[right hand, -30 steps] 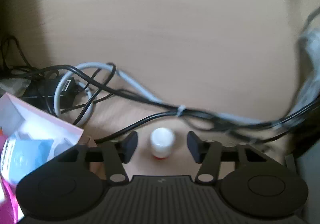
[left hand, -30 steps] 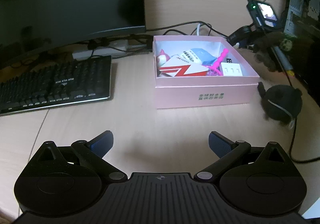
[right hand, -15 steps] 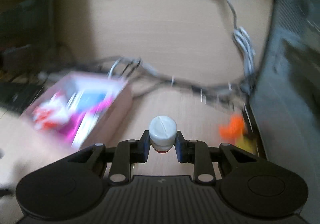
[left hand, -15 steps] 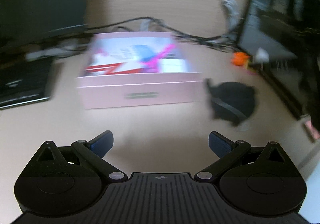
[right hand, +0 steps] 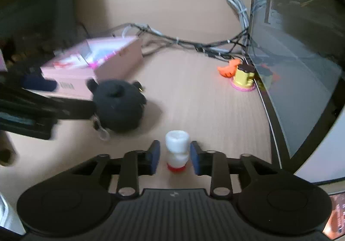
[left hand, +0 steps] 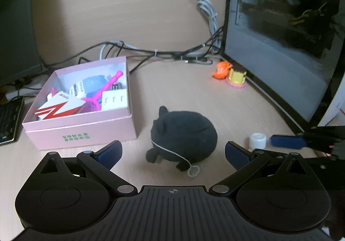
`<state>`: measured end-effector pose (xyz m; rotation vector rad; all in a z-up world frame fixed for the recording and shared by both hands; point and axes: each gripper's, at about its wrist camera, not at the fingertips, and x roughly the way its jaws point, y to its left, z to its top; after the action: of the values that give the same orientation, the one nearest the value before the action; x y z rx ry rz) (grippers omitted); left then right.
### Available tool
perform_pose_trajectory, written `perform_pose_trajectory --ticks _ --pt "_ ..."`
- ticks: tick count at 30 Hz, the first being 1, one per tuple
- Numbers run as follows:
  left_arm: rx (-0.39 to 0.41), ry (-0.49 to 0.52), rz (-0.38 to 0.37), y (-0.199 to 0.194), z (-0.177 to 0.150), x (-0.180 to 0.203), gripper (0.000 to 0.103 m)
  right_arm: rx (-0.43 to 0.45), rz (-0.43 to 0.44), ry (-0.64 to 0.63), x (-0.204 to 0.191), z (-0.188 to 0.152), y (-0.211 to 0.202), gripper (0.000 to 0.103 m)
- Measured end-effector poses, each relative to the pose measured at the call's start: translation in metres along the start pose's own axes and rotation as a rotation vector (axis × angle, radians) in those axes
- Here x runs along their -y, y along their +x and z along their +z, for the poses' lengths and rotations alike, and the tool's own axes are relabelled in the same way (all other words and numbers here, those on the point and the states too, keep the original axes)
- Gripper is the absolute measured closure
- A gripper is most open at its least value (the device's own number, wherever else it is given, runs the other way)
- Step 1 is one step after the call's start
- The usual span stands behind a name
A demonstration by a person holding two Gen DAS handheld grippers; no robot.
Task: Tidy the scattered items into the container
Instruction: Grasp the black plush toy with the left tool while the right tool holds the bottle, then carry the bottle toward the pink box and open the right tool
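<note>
Left wrist: bare desk (left hand: 215, 101) separates box (left hand: 79, 129) from tower (left hand: 280, 47).

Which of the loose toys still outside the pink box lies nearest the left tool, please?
The black plush toy, directly ahead between the left tool's open fingers; the orange toy and yellow toy sit far back beside the computer case.

Dim, warm indoor light; fisheye bending at the edges, with motion blur smearing the right view's left side.

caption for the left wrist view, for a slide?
Open left gripper facing a black plush toy on the desk, beside a pink box of collected items.
</note>
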<state>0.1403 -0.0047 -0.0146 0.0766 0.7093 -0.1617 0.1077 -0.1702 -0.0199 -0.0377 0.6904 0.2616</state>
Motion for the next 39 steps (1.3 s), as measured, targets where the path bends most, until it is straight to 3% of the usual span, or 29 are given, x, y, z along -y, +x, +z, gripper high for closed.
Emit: perform_pose_trajectory --ticks 5,12,13,14,15,19,25,27,29,34,37,39 --pt "-0.026 0.088 0.015 0.025 0.005 0.019 0.000 0.017 -0.034 -0.017 0.000 -0.011 -0.010 0.053" --pt "-0.027 0.171 0.107 0.057 0.003 0.026 0.000 -0.005 -0.061 0.018 0.002 -0.021 -0.016 0.036" --pt "-0.025 0.172 0.093 0.056 0.001 0.024 0.003 -0.009 -0.065 0.019 0.001 -0.022 -0.017 0.036" --pt "-0.028 0.176 0.063 0.054 -0.001 0.021 0.018 -0.013 -0.066 0.022 0.001 -0.023 -0.017 0.036" --pt "-0.029 0.175 0.052 0.051 -0.003 0.019 0.023 -0.016 -0.069 0.023 0.002 -0.024 -0.016 0.036" --pt "-0.035 0.158 0.057 0.036 -0.015 0.004 0.023 -0.020 -0.081 -0.012 -0.005 -0.024 -0.009 0.036" --pt "-0.066 0.107 0.108 -0.005 -0.043 -0.043 0.021 -0.025 -0.075 -0.110 -0.018 -0.018 0.011 0.048" --pt "-0.074 0.078 0.170 -0.014 -0.051 -0.066 0.020 -0.033 -0.067 -0.128 -0.022 -0.013 0.022 0.059" --pt "-0.081 0.038 0.234 -0.018 -0.055 -0.093 0.020 -0.055 -0.045 -0.141 -0.028 -0.005 0.035 0.078" --pt "-0.056 -0.030 0.390 -0.016 -0.049 -0.151 0.019 -0.036 0.097 -0.219 -0.071 0.018 0.052 0.078" --pt "-0.051 -0.073 0.418 -0.017 -0.044 -0.175 0.016 -0.002 0.182 -0.276 -0.105 0.033 0.061 0.078" --pt "-0.037 -0.103 0.406 -0.022 -0.042 -0.187 0.008 0.020 0.225 -0.301 -0.126 0.044 0.069 0.078"
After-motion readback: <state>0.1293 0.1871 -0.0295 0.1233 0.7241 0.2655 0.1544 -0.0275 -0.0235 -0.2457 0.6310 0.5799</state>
